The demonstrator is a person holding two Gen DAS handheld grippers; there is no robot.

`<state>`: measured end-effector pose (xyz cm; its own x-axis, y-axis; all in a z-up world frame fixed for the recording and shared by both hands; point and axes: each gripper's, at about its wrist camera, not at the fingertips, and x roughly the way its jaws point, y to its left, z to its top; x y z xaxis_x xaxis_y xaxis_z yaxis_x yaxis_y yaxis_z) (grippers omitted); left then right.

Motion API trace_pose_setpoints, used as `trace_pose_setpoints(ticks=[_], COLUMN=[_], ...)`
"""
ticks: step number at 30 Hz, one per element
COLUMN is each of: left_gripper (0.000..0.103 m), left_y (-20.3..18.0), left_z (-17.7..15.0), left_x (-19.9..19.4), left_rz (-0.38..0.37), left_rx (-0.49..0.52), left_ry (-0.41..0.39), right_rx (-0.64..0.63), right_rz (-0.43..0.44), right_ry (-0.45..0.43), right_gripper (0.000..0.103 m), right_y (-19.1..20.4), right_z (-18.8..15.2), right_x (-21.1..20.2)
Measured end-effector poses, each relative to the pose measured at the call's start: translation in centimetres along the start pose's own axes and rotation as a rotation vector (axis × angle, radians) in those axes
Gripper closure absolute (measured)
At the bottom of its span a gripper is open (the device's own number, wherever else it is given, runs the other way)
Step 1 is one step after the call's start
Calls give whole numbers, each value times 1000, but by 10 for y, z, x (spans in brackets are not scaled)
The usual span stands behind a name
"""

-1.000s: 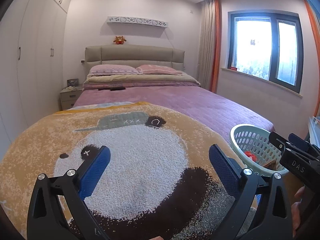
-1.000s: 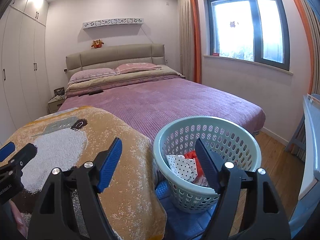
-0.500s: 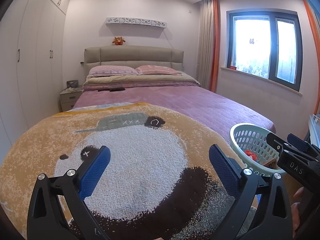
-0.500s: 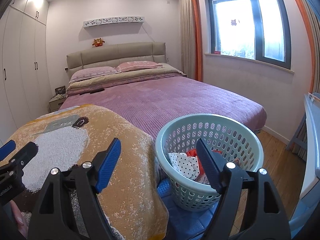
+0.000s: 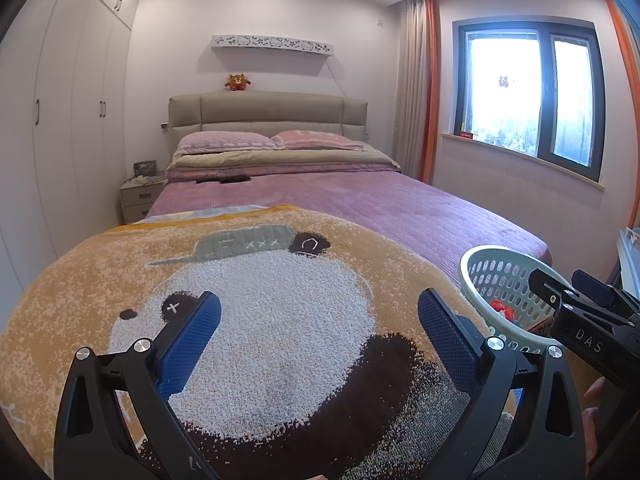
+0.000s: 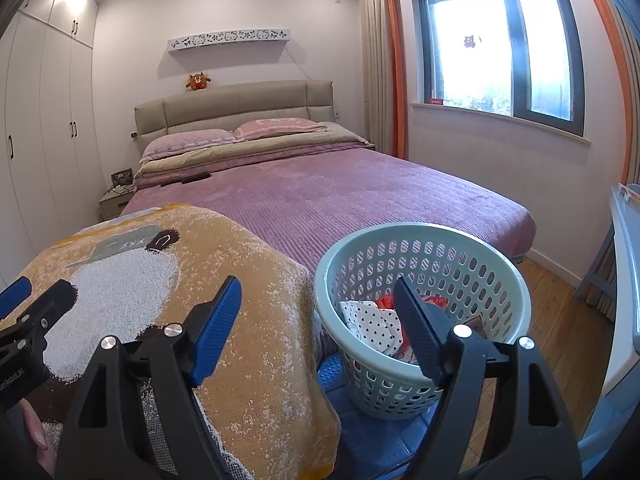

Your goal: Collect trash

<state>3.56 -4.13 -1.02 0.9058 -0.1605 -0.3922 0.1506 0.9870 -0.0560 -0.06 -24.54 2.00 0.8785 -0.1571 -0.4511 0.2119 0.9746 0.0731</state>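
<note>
A pale green perforated basket (image 6: 424, 240) stands on a blue mat at the foot of the bed. It holds a white dotted cloth (image 6: 370, 320), a red piece (image 6: 386, 302) and other scraps. It also shows in the left wrist view (image 5: 476, 258). My right gripper (image 6: 318, 320) is open and empty, held above the gap between the blanket and the basket. My left gripper (image 5: 318, 332) is open and empty above the orange panda blanket (image 5: 260, 300). No loose trash shows on the bed.
The purple bedspread (image 6: 360, 192) runs back to pillows and a beige headboard. Dark items (image 5: 224, 179) lie near the pillows. A nightstand (image 5: 138, 198) and wardrobes stand at left. The window wall is at right, with a wood floor (image 6: 560, 320) and pale furniture (image 6: 624, 280).
Both views have drifted slightly upward and back. The jaws stay open and nothing was picked up or dropped.
</note>
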Motion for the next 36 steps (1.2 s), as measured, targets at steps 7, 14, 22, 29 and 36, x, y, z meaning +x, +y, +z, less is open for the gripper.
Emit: trace_pose_setpoints(ticks=[7, 14, 22, 29, 36], left_gripper=[7, 8, 7, 8, 7], left_y=[0, 0, 0, 0, 0], left_z=[0, 0, 0, 0, 0], left_x=[0, 0, 0, -1, -1], left_rz=[1, 1, 0, 0, 0], left_rx=[1, 1, 1, 3, 2], left_ry=[0, 0, 2, 0, 0], right_rx=[0, 0, -7, -5, -4], right_rz=[4, 5, 9, 13, 15], right_ry=[5, 6, 9, 12, 13], right_gripper=[29, 29, 29, 29, 29], right_y=[1, 1, 4, 5, 5], right_z=[-1, -1, -2, -2, -3], right_x=[1, 1, 2, 3, 2])
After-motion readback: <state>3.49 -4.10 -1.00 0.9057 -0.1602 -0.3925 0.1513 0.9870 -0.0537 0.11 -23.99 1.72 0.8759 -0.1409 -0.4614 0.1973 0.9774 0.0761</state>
